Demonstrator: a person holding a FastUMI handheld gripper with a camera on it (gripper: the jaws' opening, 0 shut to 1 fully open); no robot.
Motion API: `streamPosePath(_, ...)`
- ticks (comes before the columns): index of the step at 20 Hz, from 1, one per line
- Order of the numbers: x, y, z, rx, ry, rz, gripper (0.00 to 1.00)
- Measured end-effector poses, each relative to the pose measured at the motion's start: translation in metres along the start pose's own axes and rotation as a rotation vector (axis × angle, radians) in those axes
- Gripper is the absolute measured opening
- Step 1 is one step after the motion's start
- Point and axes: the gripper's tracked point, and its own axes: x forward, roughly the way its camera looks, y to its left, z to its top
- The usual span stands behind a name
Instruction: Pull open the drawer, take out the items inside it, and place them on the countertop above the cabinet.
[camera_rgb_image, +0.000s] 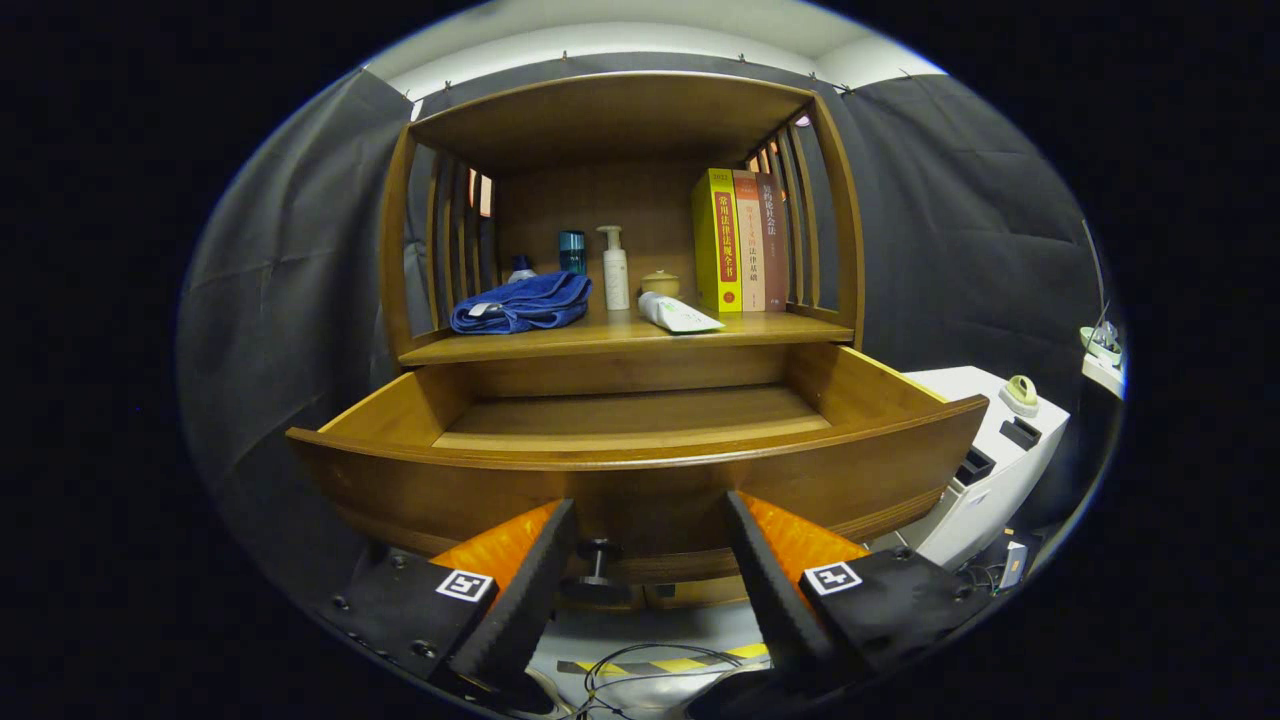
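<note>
At lower centre the gripper (650, 545) is open, its fingers astride the knob (596, 567) without touching. Mid-frame, the drawer (640, 470) is pulled out and looks empty. Beyond, towel (522, 303), bottles and tube (678, 314) sit on the countertop (620, 338), so the task is probably nearly done.

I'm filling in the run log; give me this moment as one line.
drawer: pulled open, visible floor bare | tool: open, fingers astride knob | countertop: towel, tube, bottles, books

White machine (985, 470) right of cabinet; cables (640, 665), striped tape (670, 663) on floor
</note>
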Motion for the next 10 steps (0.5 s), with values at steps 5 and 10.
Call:
streamPosePath(5, 0.031, 0.000, 0.016, -0.006, -0.001, 0.000, 0.98)
streamPosePath(10, 0.067, 0.001, 0.033, -0.030, -0.008, -0.010, 0.98)
